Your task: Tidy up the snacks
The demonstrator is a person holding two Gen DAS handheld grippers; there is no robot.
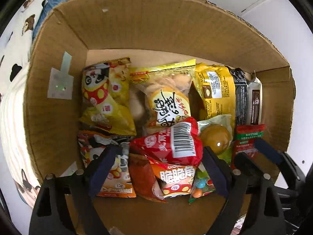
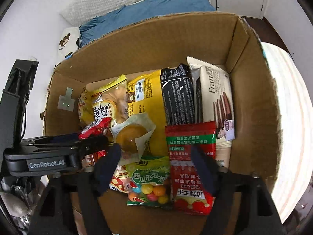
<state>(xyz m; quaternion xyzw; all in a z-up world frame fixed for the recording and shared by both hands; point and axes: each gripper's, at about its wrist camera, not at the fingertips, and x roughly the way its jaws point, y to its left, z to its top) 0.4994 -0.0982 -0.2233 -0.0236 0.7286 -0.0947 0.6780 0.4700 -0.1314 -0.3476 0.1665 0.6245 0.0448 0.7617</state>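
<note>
A cardboard box (image 1: 156, 29) holds several snack packets lying flat. My left gripper (image 1: 159, 168) hangs open over its near side, and a red barcoded packet (image 1: 176, 143) lies loose between the fingers on an orange packet (image 1: 176, 178). In the right wrist view my right gripper (image 2: 155, 169) is open too, above a green bag of coloured candy balls (image 2: 150, 176) and a red-and-green packet (image 2: 187, 143). A wrapped round bun (image 2: 131, 137) sits between the two grippers. The left gripper (image 2: 90, 138) shows side-on at the left there, and the right gripper (image 1: 252, 150) shows at the right of the left view.
Further back lie a yellow panda chip bag (image 1: 105, 96), a bread bag (image 1: 166, 98), a yellow packet (image 1: 215, 90), a black packet (image 2: 178, 99) and a white biscuit-stick pack (image 2: 213, 98). The box walls (image 2: 156, 45) stand high all round. Blue bedding (image 2: 146, 9) lies behind.
</note>
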